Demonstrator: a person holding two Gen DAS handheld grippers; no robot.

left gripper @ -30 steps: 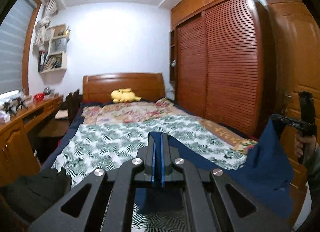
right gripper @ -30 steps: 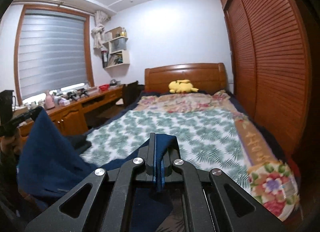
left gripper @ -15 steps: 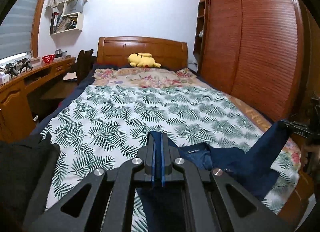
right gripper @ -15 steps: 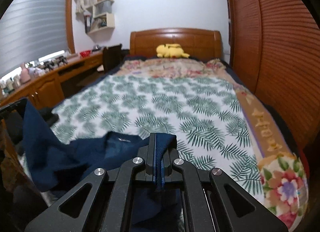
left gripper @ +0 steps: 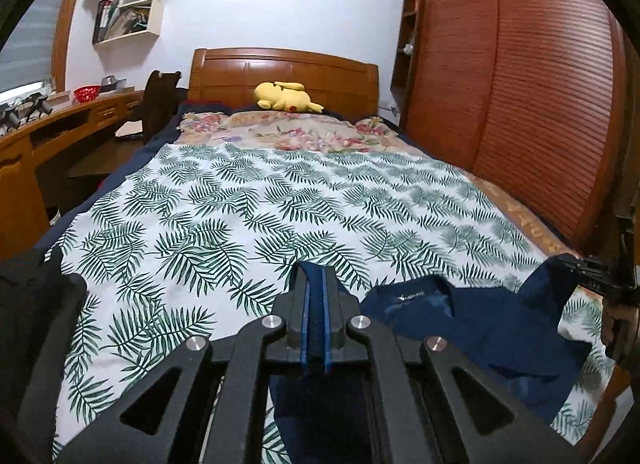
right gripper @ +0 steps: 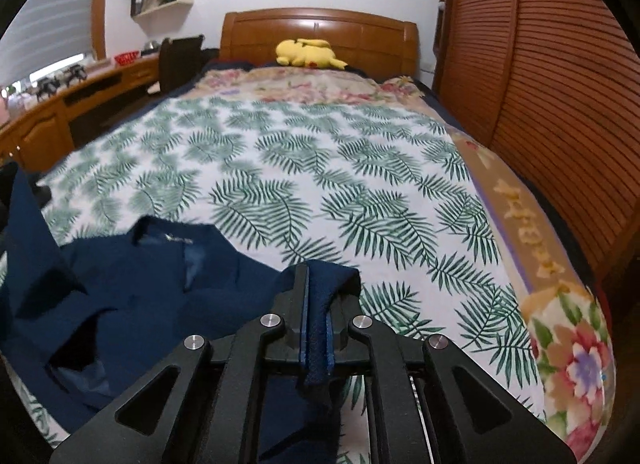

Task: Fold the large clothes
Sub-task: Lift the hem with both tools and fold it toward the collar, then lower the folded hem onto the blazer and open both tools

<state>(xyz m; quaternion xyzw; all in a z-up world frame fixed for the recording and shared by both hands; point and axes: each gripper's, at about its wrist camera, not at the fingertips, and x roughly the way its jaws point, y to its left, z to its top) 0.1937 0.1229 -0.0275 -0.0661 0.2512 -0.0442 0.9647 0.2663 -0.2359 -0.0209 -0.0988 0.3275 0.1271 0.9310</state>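
A navy blue garment (left gripper: 460, 316) lies spread across the near end of the bed, its collar and label facing up (right gripper: 176, 240). My left gripper (left gripper: 315, 272) is shut on one edge of it, with blue cloth pinched between the pads. My right gripper (right gripper: 316, 272) holds another edge; its jaws are opening, and a fold of the cloth still sits between the pads and hangs below them. In the left wrist view the right gripper (left gripper: 592, 276) shows at the far right, with the cloth rising up to it.
The bed has a white cover with green leaves (left gripper: 240, 203) and a floral blanket (right gripper: 568, 344) beneath. A yellow plush toy (left gripper: 286, 95) lies by the headboard. A wooden desk (left gripper: 48, 123) and chair (left gripper: 160, 99) stand left, a slatted wardrobe (left gripper: 520, 83) right, dark clothes (left gripper: 32, 296) near left.
Both grippers have come down and forward over the bed. The navy garment, which hung in the air between them, now rests on the leaf-print cover.
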